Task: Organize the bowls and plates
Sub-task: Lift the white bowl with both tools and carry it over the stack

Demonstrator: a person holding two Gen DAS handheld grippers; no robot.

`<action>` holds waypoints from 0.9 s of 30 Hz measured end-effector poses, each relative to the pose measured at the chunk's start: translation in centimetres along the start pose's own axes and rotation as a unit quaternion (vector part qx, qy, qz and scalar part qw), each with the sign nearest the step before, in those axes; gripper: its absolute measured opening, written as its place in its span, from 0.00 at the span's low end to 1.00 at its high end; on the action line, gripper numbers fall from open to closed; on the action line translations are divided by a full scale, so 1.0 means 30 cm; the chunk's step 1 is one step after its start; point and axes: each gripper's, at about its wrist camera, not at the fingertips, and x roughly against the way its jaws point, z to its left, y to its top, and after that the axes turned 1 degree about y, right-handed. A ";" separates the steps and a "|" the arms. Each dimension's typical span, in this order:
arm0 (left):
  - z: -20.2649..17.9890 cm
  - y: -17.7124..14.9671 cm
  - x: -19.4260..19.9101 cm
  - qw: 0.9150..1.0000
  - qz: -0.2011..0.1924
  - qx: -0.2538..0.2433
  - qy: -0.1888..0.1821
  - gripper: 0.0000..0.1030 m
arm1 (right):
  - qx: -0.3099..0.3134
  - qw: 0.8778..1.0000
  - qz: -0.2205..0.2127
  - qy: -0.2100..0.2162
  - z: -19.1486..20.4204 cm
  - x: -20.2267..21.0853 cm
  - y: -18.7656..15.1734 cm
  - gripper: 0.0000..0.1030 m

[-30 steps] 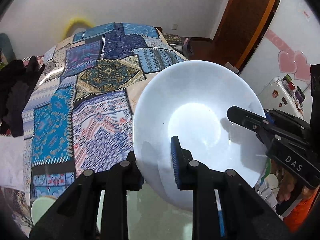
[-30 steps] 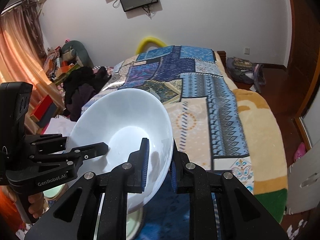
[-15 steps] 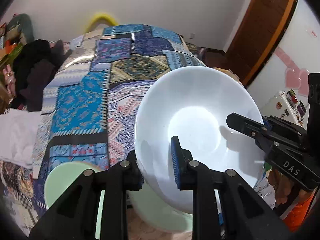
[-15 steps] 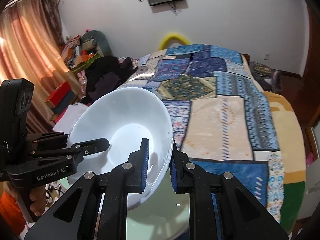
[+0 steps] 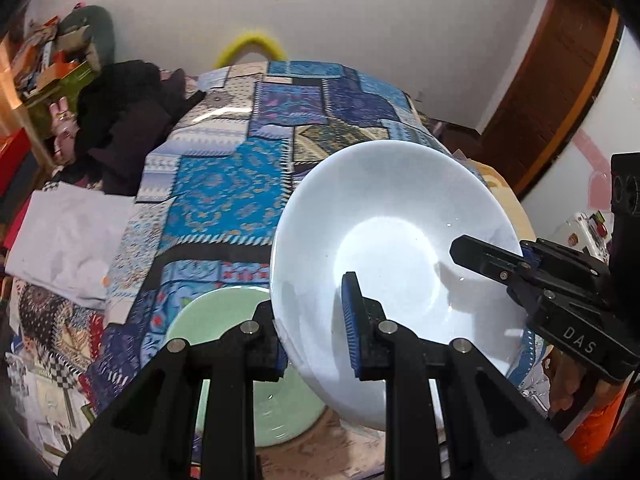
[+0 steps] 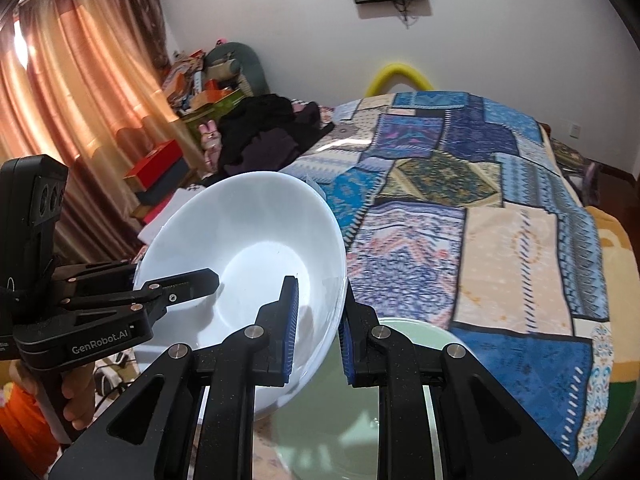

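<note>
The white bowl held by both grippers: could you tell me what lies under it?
Under the white bowl a pale green dish shows, resting on the patterned bedspread. The bowl and gripper fingers cover much of it, so whether more dishes lie there is hidden.

Lighting: soft, even indoor light was recorded in both views. Warm orange daylight was filtered through the curtains (image 6: 80, 92) at the left of the right wrist view. Glare: a bright patch was reflected in the base of the white bowl (image 5: 392, 248), and a thin streak on the patterned bedspread (image 6: 460, 184). Shadows: soft grey ones were cast inside the bowl. Distortion: strong fisheye bending and black corner vignetting were noted. Blur: slight smearing was seen on the bedspread patterns.
</note>
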 end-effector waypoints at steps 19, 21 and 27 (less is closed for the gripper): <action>0.236 -0.128 -0.015 0.998 0.024 0.053 0.024 0.22 | 0.026 0.997 0.066 0.037 0.163 -0.177 -0.035 0.16; 0.249 -0.141 -0.022 0.998 0.028 0.055 0.026 0.22 | 0.024 0.996 0.074 0.040 0.170 -0.197 -0.042 0.16; 0.293 -0.181 -0.067 0.996 0.049 0.068 0.028 0.22 | 0.023 0.994 0.094 0.045 0.183 -0.245 -0.069 0.16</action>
